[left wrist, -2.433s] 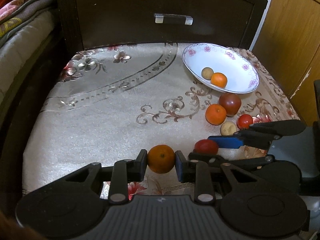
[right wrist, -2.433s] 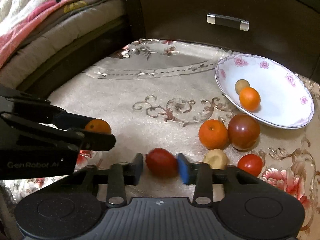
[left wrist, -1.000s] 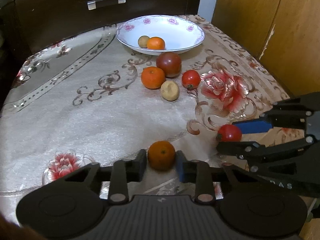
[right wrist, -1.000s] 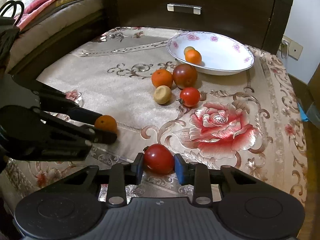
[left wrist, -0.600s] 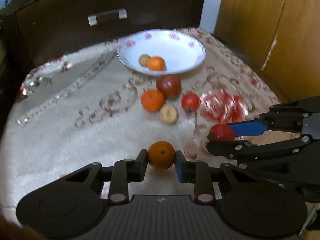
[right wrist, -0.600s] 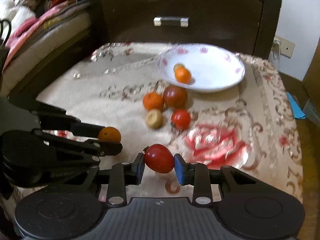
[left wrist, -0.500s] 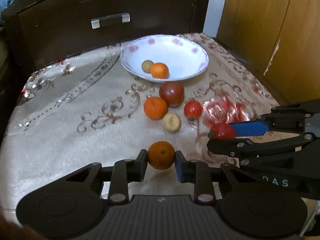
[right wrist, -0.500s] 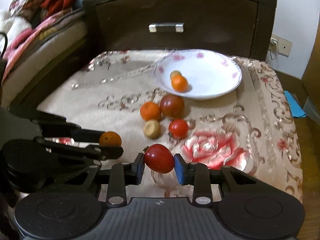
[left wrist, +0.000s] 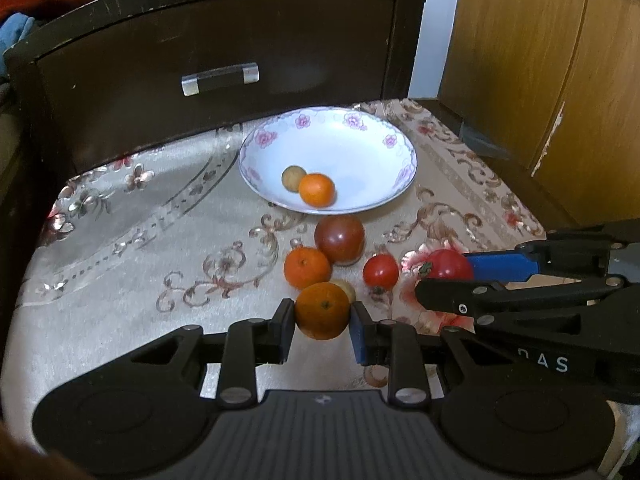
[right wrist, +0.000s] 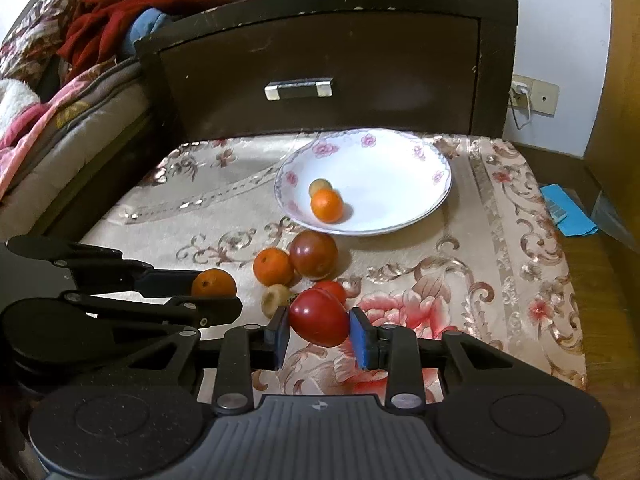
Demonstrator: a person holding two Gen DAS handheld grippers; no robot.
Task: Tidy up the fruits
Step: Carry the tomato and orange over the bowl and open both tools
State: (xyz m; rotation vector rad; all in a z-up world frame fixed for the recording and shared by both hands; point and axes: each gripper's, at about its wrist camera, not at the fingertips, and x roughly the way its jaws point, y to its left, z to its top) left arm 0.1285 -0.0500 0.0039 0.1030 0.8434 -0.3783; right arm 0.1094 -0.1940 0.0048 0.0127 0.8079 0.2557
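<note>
**Both grippers loaded with fruit, held over the desk**

Left gripper [left wrist: 322, 322] has its jaws clamped on an orange [left wrist: 322, 316], held up off the cloth just in front of the loose pile. Right gripper [right wrist: 319, 330] is squeezing a red tomato [right wrist: 319, 317] the same way, right beside the left one, both pointed toward the bowl [right wrist: 424, 200].

The bowl is white with pink flowers on the rim, sitting at the back of the desk [left wrist: 120, 280] by a dark drawer front [left wrist: 220, 56]. Inside it: a small orange [left wrist: 317, 189] touching a little brownish fruit [left wrist: 293, 178].

Loose on the flowery cloth, just in front of the bowl, there's a dark tomato [left wrist: 339, 239] touching another orange [left wrist: 307, 268], a small red tomato [left wrist: 381, 271] a bit to the right, and a pale yellowish fruit [right wrist: 276, 298] mostly hidden behind the held orange in the left view. A pile of blankets [right wrist: 48, 92] sits off to the left.
</note>
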